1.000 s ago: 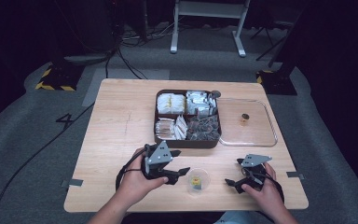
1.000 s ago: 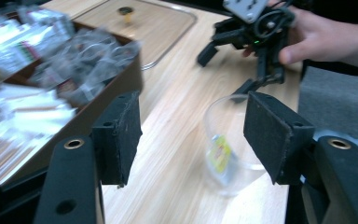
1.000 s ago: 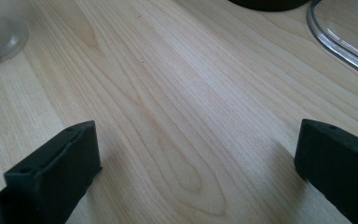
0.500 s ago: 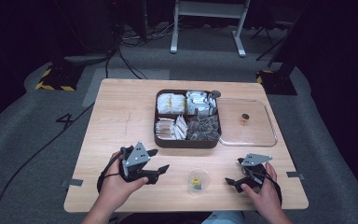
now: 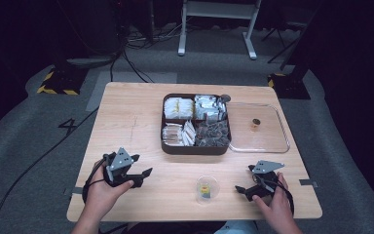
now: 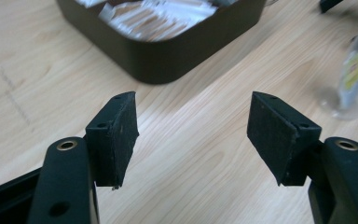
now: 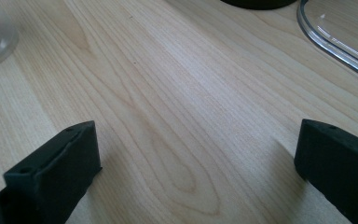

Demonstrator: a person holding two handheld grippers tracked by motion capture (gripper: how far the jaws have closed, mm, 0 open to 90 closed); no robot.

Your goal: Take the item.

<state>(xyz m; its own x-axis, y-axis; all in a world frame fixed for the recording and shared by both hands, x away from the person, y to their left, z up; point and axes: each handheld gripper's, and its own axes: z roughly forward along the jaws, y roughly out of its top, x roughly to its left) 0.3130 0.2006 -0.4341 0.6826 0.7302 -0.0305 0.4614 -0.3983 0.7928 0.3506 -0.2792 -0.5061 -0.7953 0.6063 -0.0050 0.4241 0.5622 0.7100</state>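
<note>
Left gripper sits low at the table's near-left, jaws spread, empty, aimed right toward the small clear cup. Cup stands between both grippers, just in front of the dark compartment tray — looks slightly nearer the right one. Right gripper — jaws wide apart, empty, pointing left at it.

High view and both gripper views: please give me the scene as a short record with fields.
surface: wooden table
box: dark divided tray, four compartments filled with packets
lid: clear lid right of tray, small brown item on it
cup: small clear cup near front edge, between grippers
left gripper: open, empty
right gripper: open, empty
</note>
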